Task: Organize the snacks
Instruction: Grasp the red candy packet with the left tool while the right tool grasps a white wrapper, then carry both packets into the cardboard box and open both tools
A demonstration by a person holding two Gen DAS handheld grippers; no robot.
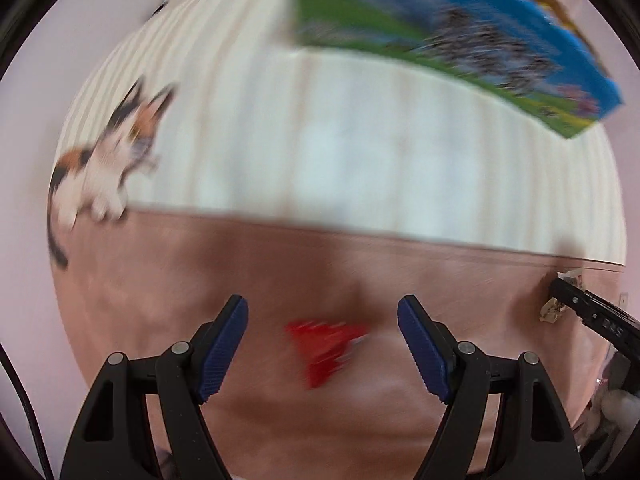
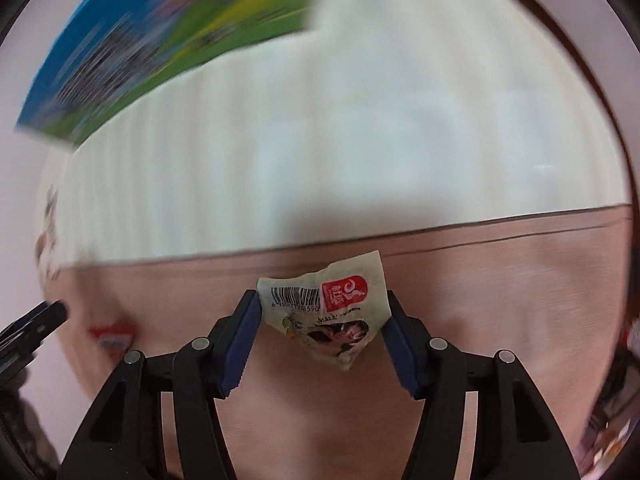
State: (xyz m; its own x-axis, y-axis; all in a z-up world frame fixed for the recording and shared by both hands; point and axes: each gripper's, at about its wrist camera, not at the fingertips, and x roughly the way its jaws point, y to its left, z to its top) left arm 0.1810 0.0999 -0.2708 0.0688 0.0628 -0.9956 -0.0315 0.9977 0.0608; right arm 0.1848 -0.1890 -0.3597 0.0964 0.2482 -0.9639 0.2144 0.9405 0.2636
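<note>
I see a pink surface (image 1: pixel 280 264) with a cream mat (image 1: pixel 340 152) and a blue box (image 1: pixel 460 28) at the far side. My right tongs (image 2: pixel 322 316) grip a white packet (image 2: pixel 328 312). My left tongs (image 1: pixel 322 344) hang open above a red packet (image 1: pixel 324 344).

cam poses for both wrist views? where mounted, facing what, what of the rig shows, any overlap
Left wrist: on the left gripper, looking down over open jaws at a blurred red packet on the pink surface; the right gripper's tip shows at the right edge.
Right wrist: on the right gripper, looking down; jaws shut on a white snack packet.
Shared: blue-green box, cream striped sheet, pink surface, red packet.
</note>
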